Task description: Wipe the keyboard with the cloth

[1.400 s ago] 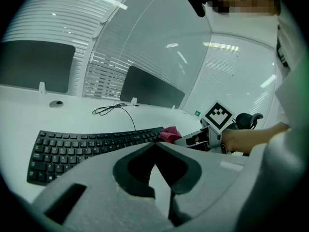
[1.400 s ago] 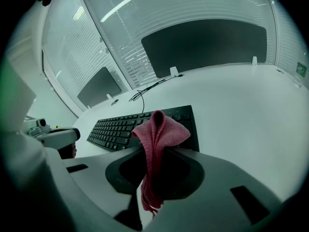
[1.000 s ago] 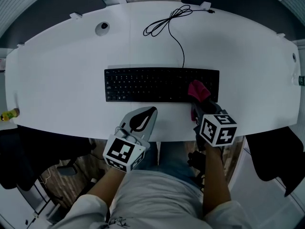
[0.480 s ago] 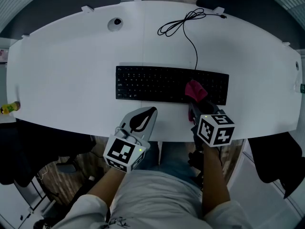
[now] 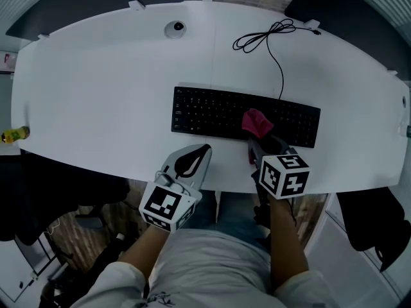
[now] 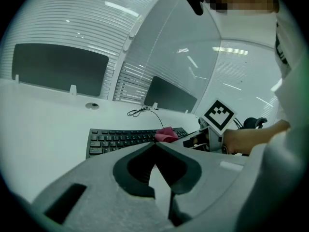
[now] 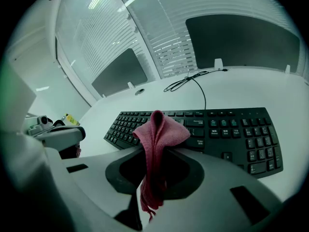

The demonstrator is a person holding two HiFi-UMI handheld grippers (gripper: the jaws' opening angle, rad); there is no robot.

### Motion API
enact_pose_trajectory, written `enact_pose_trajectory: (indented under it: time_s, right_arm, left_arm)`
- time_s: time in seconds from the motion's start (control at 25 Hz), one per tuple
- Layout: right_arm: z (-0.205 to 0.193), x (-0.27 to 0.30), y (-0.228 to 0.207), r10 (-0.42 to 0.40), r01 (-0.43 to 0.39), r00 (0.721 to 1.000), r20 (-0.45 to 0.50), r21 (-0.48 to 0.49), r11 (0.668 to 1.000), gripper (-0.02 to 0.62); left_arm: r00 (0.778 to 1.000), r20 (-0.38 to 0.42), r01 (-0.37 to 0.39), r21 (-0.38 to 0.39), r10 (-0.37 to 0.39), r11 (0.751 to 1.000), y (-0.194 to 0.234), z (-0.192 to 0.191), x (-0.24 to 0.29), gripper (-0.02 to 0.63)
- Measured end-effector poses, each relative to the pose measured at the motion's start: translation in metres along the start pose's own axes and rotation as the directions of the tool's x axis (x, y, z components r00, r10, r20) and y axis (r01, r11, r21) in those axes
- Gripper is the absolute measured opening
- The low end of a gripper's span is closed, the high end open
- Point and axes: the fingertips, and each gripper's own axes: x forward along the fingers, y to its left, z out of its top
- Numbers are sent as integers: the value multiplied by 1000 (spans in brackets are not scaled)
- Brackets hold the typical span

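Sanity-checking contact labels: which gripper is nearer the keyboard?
Right. The right gripper holds the pink cloth over the keyboard, right of its middle. The left gripper, shut and empty, is at the desk's front edge, apart from the keyboard.

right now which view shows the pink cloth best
The right gripper view: the cloth fills the centre, pinched in the right gripper, its bunched top over the keyboard. The head view shows it as a small pink bunch on the keyboard's right half; the left gripper view shows just a tiny pink patch in the distance.
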Motion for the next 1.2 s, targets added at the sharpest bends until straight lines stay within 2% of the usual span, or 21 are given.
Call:
enact_pose_trajectory:
  time_s: [1.2]
  right_arm:
    - [13, 64, 113, 124, -130, 990, -61, -106, 986, 71]
  left_arm:
    - [993, 39, -108, -65, 110, 992, 79, -5, -60, 11]
